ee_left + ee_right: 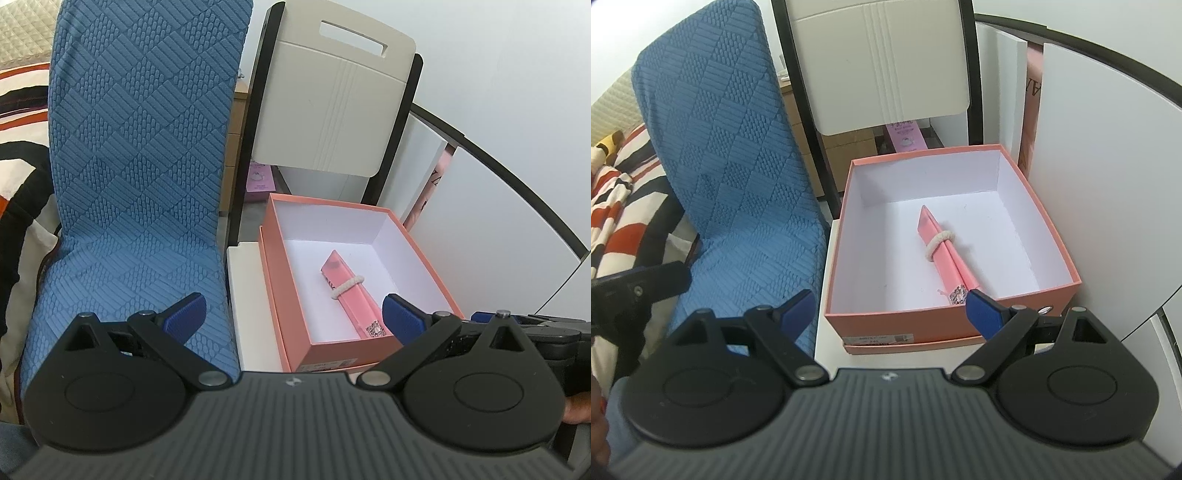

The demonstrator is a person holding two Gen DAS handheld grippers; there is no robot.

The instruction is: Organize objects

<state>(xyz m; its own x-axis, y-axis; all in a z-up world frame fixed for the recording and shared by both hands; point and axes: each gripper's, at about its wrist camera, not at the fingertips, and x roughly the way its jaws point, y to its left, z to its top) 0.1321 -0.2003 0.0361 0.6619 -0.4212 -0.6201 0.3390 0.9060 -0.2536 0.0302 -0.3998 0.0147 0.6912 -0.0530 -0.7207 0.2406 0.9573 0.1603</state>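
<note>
Two grippers stand wide open and hold nothing: your left gripper [291, 315] and right gripper [886, 308] hover before the salmon box [1039, 216]; inside it, on the white floor, lies the pink folded bundle [947, 254], tied by a white band [940, 242]. It looks light and thin, probably stiff card, perhaps slippery; take it across the narrow width beside the band.

A lived-in home room: left of the grippers a blue fabric-covered chair [738, 166] and a striped blanket [624, 206]; ahead, a white folding chair [332, 107].
</note>
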